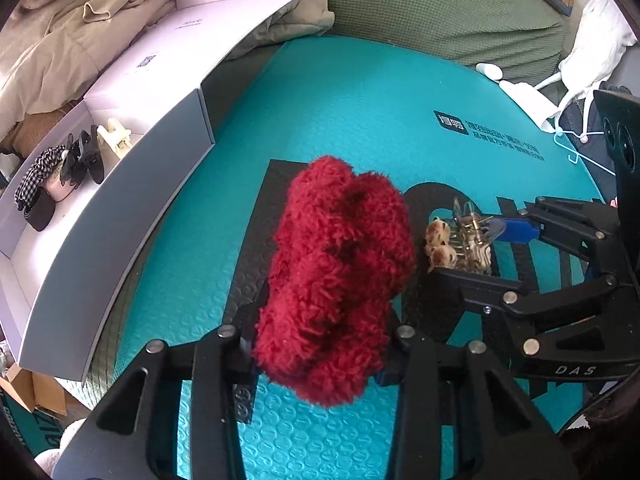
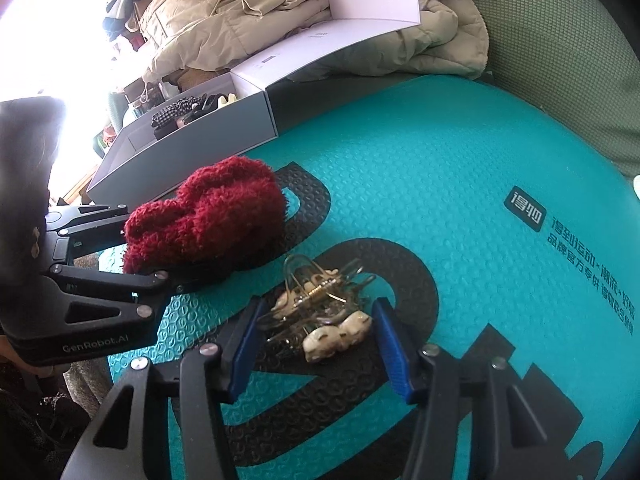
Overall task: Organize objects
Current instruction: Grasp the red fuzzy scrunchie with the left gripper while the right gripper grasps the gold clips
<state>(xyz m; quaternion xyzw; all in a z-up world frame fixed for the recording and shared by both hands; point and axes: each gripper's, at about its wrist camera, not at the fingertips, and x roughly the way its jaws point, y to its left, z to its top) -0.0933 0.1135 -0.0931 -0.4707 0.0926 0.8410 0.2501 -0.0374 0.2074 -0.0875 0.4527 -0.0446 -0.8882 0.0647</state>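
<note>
Left tool point(image 1: 320, 356) clamped on red fluffy scrunchie point(image 1: 336, 276), lifted over teal mat point(image 1: 360, 112); right tool point(image 2: 320, 344) half open, straddling clear hair claw point(image 2: 320, 304) without pressing it. Best to squeeze the claw across its body before lifting, then carry both to grey box point(image 1: 120, 216) at the mat's far edge. Left pads buried in fluff; box's far end cut off.

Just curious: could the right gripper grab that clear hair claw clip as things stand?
Probably yes. The right gripper is open with the clear hair claw clip between its blue pads, nothing blocking. The red fluffy scrunchie sits off to the side in the left gripper.
</note>
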